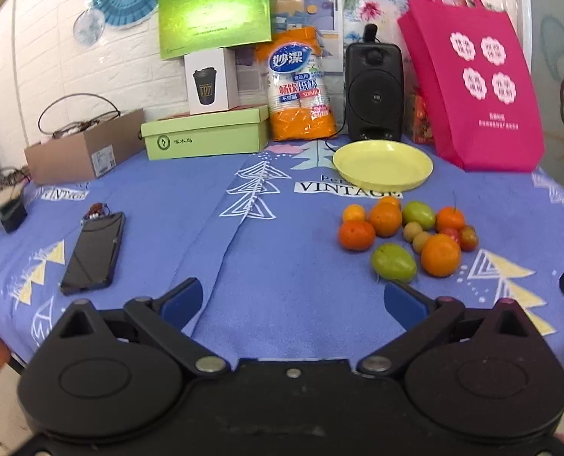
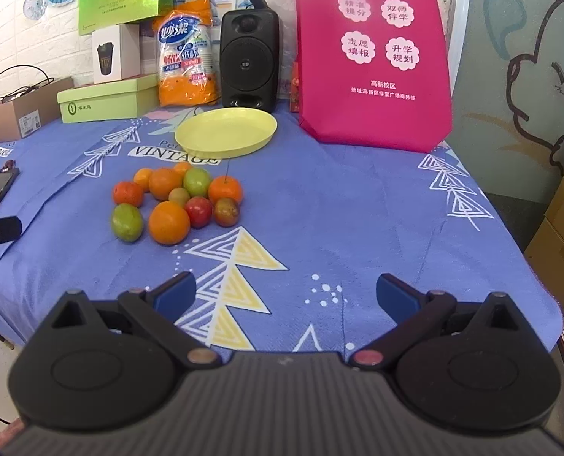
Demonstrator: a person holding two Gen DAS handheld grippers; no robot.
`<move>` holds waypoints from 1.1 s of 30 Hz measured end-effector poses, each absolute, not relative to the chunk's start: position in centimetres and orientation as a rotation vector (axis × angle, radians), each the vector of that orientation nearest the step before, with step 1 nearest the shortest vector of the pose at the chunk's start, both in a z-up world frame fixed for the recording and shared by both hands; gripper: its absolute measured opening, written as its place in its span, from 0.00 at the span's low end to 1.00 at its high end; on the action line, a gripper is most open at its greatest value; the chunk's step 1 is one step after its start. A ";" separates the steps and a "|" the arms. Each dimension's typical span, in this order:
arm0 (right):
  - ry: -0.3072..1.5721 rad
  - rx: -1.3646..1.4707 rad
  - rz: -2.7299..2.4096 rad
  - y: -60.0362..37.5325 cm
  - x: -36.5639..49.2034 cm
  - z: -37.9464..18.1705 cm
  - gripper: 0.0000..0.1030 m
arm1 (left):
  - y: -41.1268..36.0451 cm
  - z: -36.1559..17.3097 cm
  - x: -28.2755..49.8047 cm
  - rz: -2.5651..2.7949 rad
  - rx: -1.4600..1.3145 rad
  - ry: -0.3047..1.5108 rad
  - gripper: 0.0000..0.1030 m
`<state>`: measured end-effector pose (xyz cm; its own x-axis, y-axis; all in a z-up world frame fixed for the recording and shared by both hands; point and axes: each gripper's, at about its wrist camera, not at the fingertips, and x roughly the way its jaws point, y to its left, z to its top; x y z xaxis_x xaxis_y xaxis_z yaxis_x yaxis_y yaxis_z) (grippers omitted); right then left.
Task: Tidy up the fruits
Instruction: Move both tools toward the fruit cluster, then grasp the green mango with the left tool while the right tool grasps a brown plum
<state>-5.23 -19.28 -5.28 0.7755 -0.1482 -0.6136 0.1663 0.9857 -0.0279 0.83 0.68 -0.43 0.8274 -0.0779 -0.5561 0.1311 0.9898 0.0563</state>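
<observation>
A pile of several small fruits [image 1: 407, 235] lies on the blue cloth: oranges, green ones and red ones. It also shows in the right wrist view [image 2: 177, 203]. An empty yellow plate [image 1: 383, 163] stands just behind the pile, also seen in the right wrist view [image 2: 225, 132]. My left gripper [image 1: 293, 302] is open and empty, near the table's front edge, left of and nearer than the fruits. My right gripper [image 2: 285, 296] is open and empty, nearer than and right of the pile.
A phone [image 1: 93, 252] lies at the left. At the back stand a cardboard box [image 1: 84, 152], green boxes [image 1: 205, 135], a cup pack [image 1: 301, 87], a black speaker [image 1: 374, 91] and a pink bag [image 1: 472, 76]. The table edge drops off at right [image 2: 529, 266].
</observation>
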 end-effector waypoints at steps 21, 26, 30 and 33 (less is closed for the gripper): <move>0.604 -0.112 0.115 -18.8 0.7 -6.9 0.86 | -4.2 -5.5 10.0 -0.384 0.144 0.621 0.87; 0.631 -0.112 0.136 -19.2 2.6 -8.1 0.82 | -5.0 -7.4 11.6 -0.420 0.118 0.673 0.73; 0.652 -0.113 0.156 -19.4 4.1 -8.8 0.69 | -5.9 -7.7 12.5 -0.471 0.110 0.672 0.53; 0.664 -0.121 0.157 -19.4 5.2 -9.2 0.68 | -6.5 -7.7 12.9 -0.480 0.114 0.674 0.48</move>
<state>5.24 -19.40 -9.19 0.7764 0.1062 -0.6212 -0.1832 0.9812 -0.0612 12.91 -6.49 -7.75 0.6770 -0.3896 -0.6244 0.4623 0.8852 -0.0511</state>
